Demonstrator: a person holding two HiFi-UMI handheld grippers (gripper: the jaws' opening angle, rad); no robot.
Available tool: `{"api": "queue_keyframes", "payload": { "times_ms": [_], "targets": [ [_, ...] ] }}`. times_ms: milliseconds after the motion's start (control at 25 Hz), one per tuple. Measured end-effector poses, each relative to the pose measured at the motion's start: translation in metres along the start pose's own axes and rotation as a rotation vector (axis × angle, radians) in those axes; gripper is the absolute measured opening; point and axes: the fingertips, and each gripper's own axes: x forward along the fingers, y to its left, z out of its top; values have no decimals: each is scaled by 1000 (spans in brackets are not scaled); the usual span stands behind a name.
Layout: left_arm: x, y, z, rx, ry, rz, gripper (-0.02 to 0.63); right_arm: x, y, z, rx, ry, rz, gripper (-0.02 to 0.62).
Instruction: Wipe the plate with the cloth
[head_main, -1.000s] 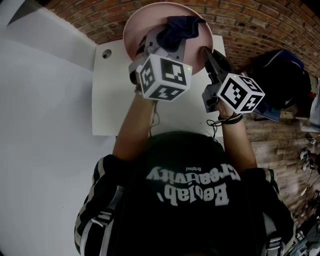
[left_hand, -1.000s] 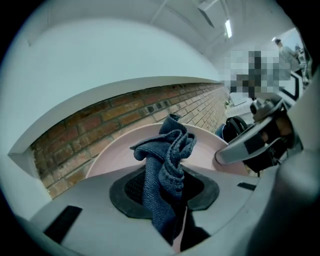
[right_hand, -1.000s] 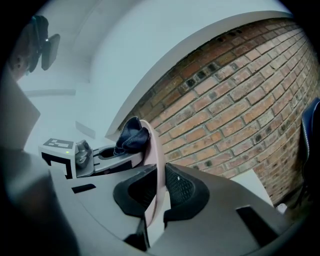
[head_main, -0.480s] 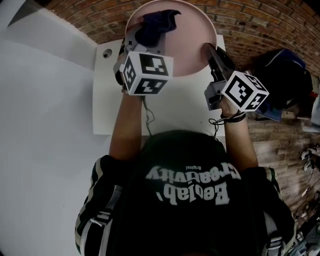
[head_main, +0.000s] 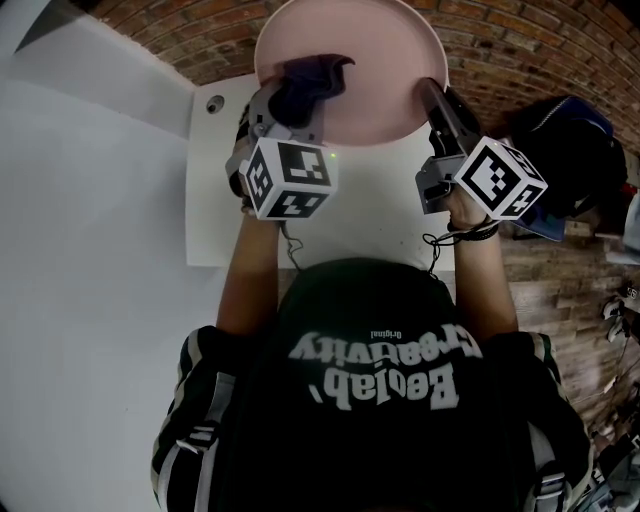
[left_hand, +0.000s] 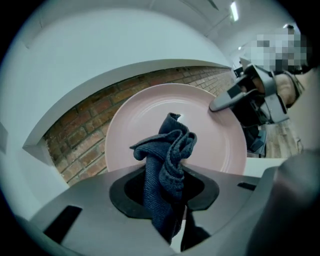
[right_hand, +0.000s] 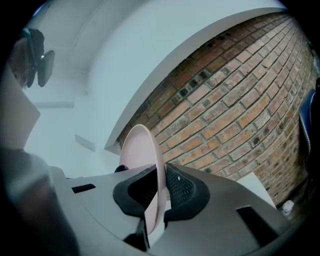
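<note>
Wiping appears mid-course: left gripper (left_hand: 166, 197) fingers pinch the cloth (left_hand: 169, 150) at the face of the plate (left_hand: 220, 147); right gripper (right_hand: 159, 192) fingers clamp its rim.

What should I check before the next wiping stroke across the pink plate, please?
1. Right gripper clamped on the rim of the plate: ok, its jaws are closed on the edge.
2. Left gripper gripping the cloth: ok, the cloth is bunched between its jaws.
3. Plate face turned toward the cloth: ok.
4. Cloth pressing on the plate: cannot tell. It overlaps the face, but contact is not visible.
5. Rest of the face free of obstacles: ok, there is bare pink beside the cloth.
</note>
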Motion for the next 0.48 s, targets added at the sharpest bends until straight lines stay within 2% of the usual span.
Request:
{"api": "queue_keyframes", "payload": {
  "times_ms": [280,480],
  "targets": [
    [-4,-48,-13,17,25,-89,126,-1,0,-4,-1,10,-1,18],
    [0,-86,-6,38,14,-166,126,-2,1,-8,-3,23,0,20]
  ]
}}
